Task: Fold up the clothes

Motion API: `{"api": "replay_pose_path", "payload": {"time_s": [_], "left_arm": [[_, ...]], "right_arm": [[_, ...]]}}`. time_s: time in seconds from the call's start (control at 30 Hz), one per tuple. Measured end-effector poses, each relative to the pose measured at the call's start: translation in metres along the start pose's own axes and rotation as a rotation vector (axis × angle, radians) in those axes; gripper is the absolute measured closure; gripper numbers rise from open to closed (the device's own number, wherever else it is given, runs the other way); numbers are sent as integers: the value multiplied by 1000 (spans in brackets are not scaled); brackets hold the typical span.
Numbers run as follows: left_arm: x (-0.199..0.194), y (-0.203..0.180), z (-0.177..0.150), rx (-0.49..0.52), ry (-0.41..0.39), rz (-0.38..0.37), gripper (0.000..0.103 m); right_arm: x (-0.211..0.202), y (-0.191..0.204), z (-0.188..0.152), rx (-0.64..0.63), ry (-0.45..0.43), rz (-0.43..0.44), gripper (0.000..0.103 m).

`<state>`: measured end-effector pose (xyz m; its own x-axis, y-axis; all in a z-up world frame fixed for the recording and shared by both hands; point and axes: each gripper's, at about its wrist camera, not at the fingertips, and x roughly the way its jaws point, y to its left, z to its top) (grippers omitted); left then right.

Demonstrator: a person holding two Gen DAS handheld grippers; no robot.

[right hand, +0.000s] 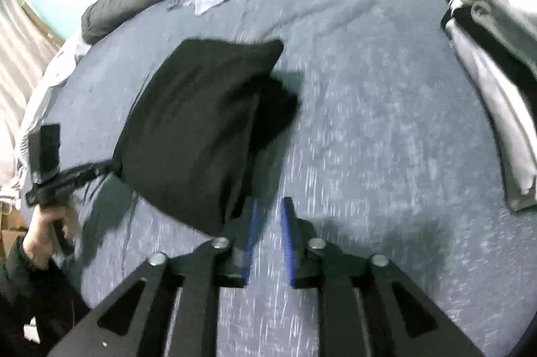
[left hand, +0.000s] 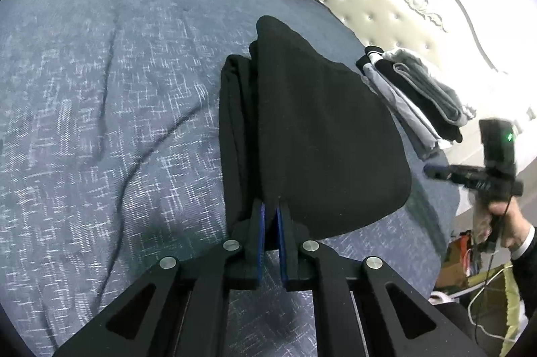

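Left wrist view, black garment point(left hand: 322, 128) pinched by left hand-held gripper point(left hand: 271, 212) above bed point(left hand: 100, 88), right hand-held gripper point(right hand: 268, 209) spread, empty.

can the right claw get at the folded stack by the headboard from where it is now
Probably yes. The right claw is open and empty, and only bare bedspread lies between it and the folded stack. The black garment hangs off to its other side, pinched by the left claw.
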<state>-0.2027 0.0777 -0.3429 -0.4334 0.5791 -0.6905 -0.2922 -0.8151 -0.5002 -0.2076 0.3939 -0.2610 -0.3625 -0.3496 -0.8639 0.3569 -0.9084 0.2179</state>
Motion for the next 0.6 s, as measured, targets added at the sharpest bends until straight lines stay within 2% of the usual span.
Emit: {"api": "replay_pose_path", "payload": {"time_s": [0.07, 0.1, 0.13, 0.27, 0.33, 0.4, 0.43, 0.5, 0.6], "left_arm": [[-1, 0, 0, 0, 0, 3, 96], [-2, 1, 0, -1, 0, 4, 96], [-2, 1, -1, -1, 0, 5, 96], [-2, 3, -1, -5, 0, 7, 95], [-3, 6, -1, -12, 0, 3, 94], [-5, 7, -1, -16, -7, 5, 92], [-6, 8, 0, -17, -10, 6, 91], [-8, 11, 0, -23, -17, 9, 90], [-8, 14, 0, -34, -17, 6, 90]], "right_arm": [[7, 10, 6, -7, -9, 31, 64], [10, 15, 9, -10, -13, 47, 52], [14, 19, 12, -11, -16, 64, 49], [41, 12, 22, 91, 45, 143, 44], [48, 7, 24, 152, 45, 171, 42], [52, 3, 26, 208, 31, 251, 42], [51, 3, 27, 222, 28, 308, 41], [51, 4, 29, 213, 41, 375, 33], [53, 3, 29, 204, 66, 393, 32]]}}
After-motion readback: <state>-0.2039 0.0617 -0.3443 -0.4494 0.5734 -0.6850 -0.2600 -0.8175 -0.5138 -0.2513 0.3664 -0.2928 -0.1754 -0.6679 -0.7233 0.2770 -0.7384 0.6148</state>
